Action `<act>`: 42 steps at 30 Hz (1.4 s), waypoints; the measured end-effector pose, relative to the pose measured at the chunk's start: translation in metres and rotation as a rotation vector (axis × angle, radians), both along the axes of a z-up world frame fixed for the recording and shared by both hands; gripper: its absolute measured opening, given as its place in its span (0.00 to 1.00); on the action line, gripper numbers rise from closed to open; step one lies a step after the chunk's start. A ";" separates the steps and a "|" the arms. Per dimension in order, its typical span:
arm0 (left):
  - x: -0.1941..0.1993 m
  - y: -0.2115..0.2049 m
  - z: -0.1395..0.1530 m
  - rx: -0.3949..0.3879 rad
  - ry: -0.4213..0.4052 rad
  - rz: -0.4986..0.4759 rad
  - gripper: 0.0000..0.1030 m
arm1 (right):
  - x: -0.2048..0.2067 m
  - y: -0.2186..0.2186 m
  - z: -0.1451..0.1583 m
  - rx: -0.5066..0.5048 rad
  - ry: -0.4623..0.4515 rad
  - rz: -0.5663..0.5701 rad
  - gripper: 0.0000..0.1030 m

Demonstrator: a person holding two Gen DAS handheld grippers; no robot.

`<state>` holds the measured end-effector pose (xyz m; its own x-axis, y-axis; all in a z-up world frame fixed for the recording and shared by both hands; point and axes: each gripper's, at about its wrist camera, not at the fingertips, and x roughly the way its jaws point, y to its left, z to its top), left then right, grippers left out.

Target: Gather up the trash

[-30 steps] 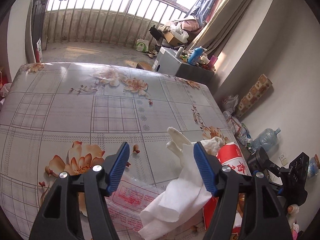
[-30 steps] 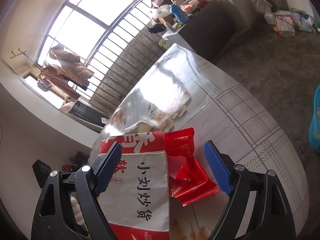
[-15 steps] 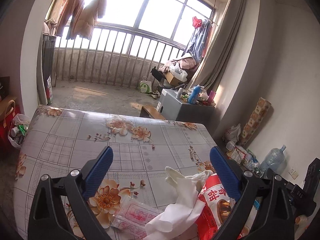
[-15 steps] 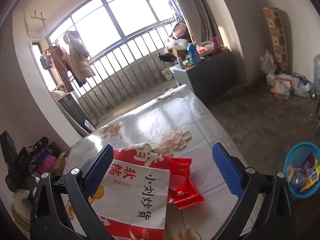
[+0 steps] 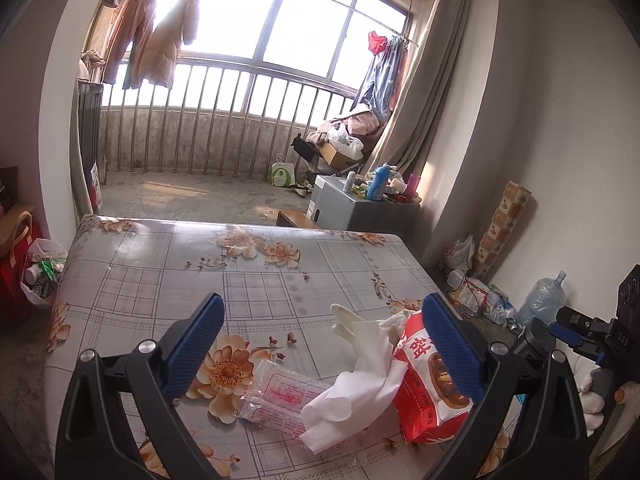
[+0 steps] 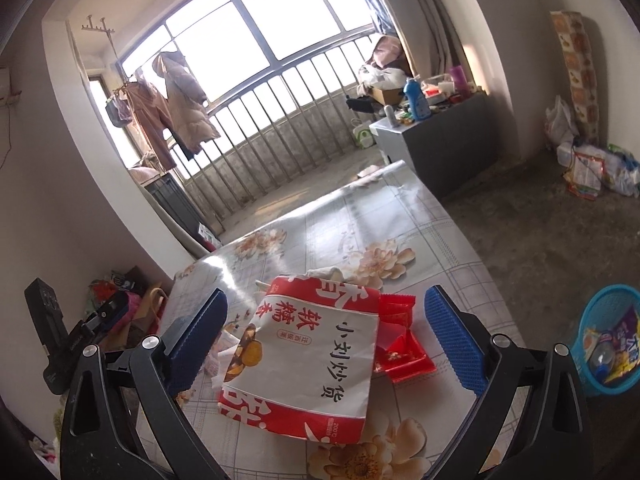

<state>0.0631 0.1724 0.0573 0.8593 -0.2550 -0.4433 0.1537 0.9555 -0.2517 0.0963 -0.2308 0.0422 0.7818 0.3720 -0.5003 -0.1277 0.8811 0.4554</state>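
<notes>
Trash lies on the floral table (image 5: 168,280). In the left wrist view my left gripper (image 5: 324,344) is open above a crumpled white tissue (image 5: 360,388), a clear printed plastic bag (image 5: 280,396) and a red-and-white snack bag (image 5: 428,384); nothing sits between its pads. In the right wrist view my right gripper (image 6: 326,340) is open over the same red-and-white snack bag (image 6: 308,352), with a small red wrapper (image 6: 400,340) beside it on the right. Neither gripper touches any trash.
A blue basket (image 6: 608,340) holding wrappers stands on the floor right of the table (image 6: 360,216). A grey cabinet (image 5: 348,208) with bottles stands beyond the far edge. Bags (image 5: 40,276) crowd the floor at the left, and a water jug (image 5: 540,300) sits by the right wall.
Both grippers opened wide and rose away from the trash, so the tissue and bags look smaller. The right gripper's view rolled back toward level.
</notes>
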 end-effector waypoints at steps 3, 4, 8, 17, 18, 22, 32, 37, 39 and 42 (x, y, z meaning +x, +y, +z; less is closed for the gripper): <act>-0.001 0.000 -0.020 -0.022 0.071 -0.020 0.82 | 0.007 0.032 -0.004 -0.056 0.030 0.050 0.92; 0.000 -0.002 -0.028 -0.027 0.098 -0.032 0.80 | 0.010 0.042 -0.006 -0.074 0.044 0.062 0.91; 0.004 -0.020 -0.056 -0.035 0.186 -0.098 0.64 | 0.024 0.081 -0.021 -0.141 0.108 0.115 0.88; 0.013 -0.047 -0.100 -0.080 0.297 -0.242 0.38 | 0.048 0.117 -0.051 -0.295 0.235 0.110 0.79; 0.013 -0.049 -0.104 -0.082 0.306 -0.250 0.36 | 0.050 0.118 -0.054 -0.309 0.249 0.108 0.77; 0.014 -0.054 -0.114 -0.071 0.331 -0.264 0.33 | 0.050 0.125 -0.062 -0.343 0.295 0.119 0.64; 0.012 -0.056 -0.104 -0.057 0.308 -0.262 0.32 | 0.039 0.096 -0.041 -0.218 0.299 0.108 0.29; 0.008 -0.060 -0.089 -0.037 0.273 -0.275 0.32 | 0.029 0.055 -0.026 -0.045 0.272 0.086 0.25; 0.007 -0.062 -0.083 -0.031 0.260 -0.279 0.32 | 0.025 0.031 -0.022 0.057 0.258 0.074 0.25; 0.007 -0.064 -0.076 -0.025 0.247 -0.282 0.32 | 0.019 -0.005 -0.025 0.183 0.256 0.043 0.25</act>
